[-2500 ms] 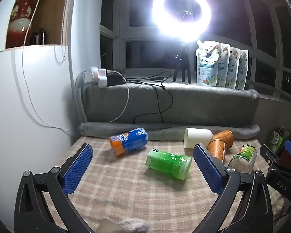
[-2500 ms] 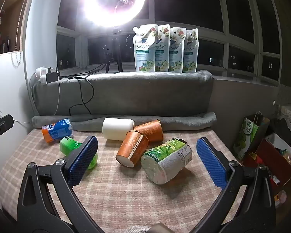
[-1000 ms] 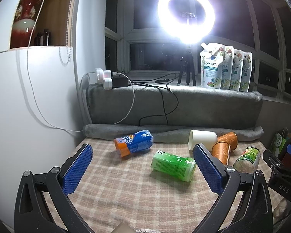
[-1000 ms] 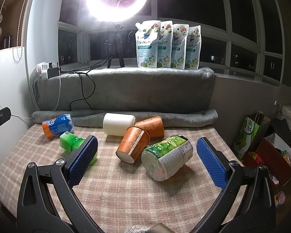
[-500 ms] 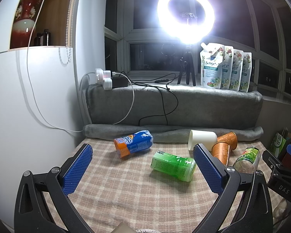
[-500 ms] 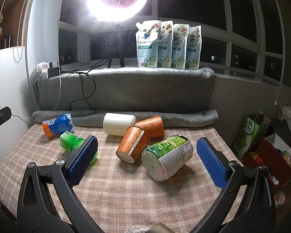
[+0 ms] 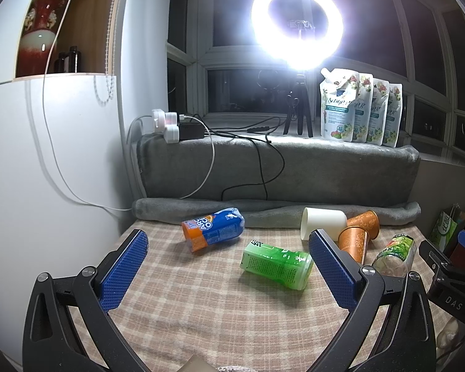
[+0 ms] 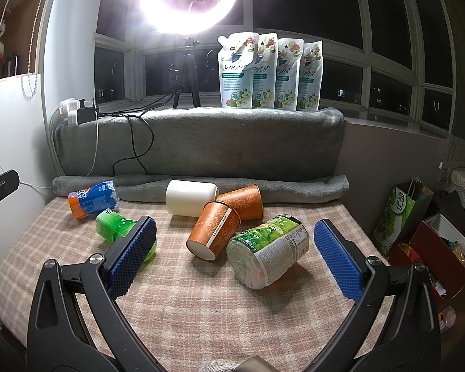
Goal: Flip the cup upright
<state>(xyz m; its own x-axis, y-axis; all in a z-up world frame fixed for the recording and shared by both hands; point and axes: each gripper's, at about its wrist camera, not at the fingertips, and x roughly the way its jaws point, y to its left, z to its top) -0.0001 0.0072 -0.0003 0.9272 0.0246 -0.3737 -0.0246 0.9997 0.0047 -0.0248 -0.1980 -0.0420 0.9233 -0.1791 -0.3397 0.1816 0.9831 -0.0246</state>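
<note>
Several cups lie on their sides on the checked cloth. A white cup lies at the back, with two orange paper cups beside it. A green-labelled clear cup lies nearest my right gripper, which is open and empty just in front of it. A green cup and a blue and orange cup lie ahead of my left gripper, which is open and empty above the cloth.
A grey blanket roll and padded ledge close the back. A ring light on a tripod, several refill pouches and cables sit on the sill. A white cabinet stands left. Bags and boxes stand on the right.
Both grippers have drawn slightly back and up from the cups since the earliest frames. The cups have not moved. Both grippers stay open.
</note>
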